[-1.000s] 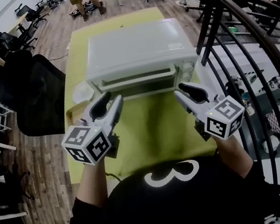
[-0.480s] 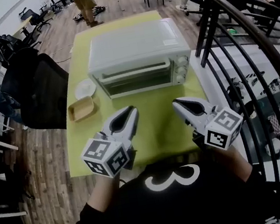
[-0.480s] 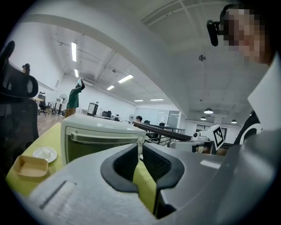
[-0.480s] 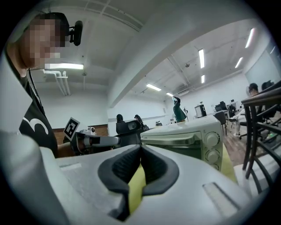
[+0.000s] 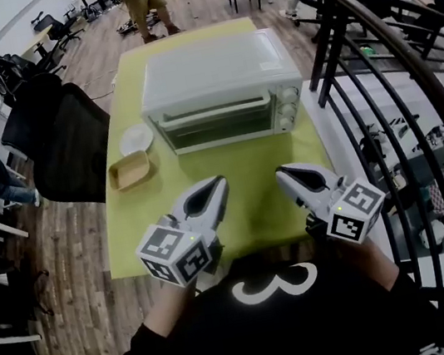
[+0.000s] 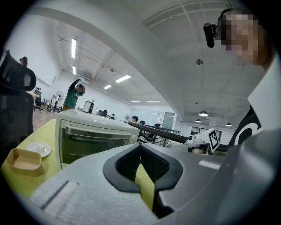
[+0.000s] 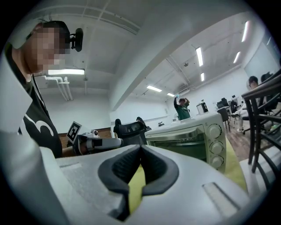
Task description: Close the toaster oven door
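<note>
**A:** Head view: location of the toaster oven?

**B:** Toaster oven toward the far end of the yellow-green desk. Door upright, flush with the front, handle bar along its top edge. Knobs in a column at the door's right. White plate and tan dish just left of the oven, dish nearer the person.

**A:** And the grippers there?

**B:** Left gripper and right gripper over the near half of the desk, side by side, both pointing toward the oven, well apart from it. Marker cube at the rear of each. Black chair at the desk's left, dark railing at its right.

**A:** Left gripper view: jaw state?

**B:** Jaws just closing, now together at the tips, only the desk's green showing through the gap behind them. Nothing held. Oven front beyond at left, door shut; plate and tan dish at far left. Right gripper's cube at right.

**A:** Right gripper view?

**B:** Same reading: jaws just closing, now meeting at the tips, nothing between them. Oven ahead at right, door shut, knobs facing the camera. Left gripper at left.
</note>
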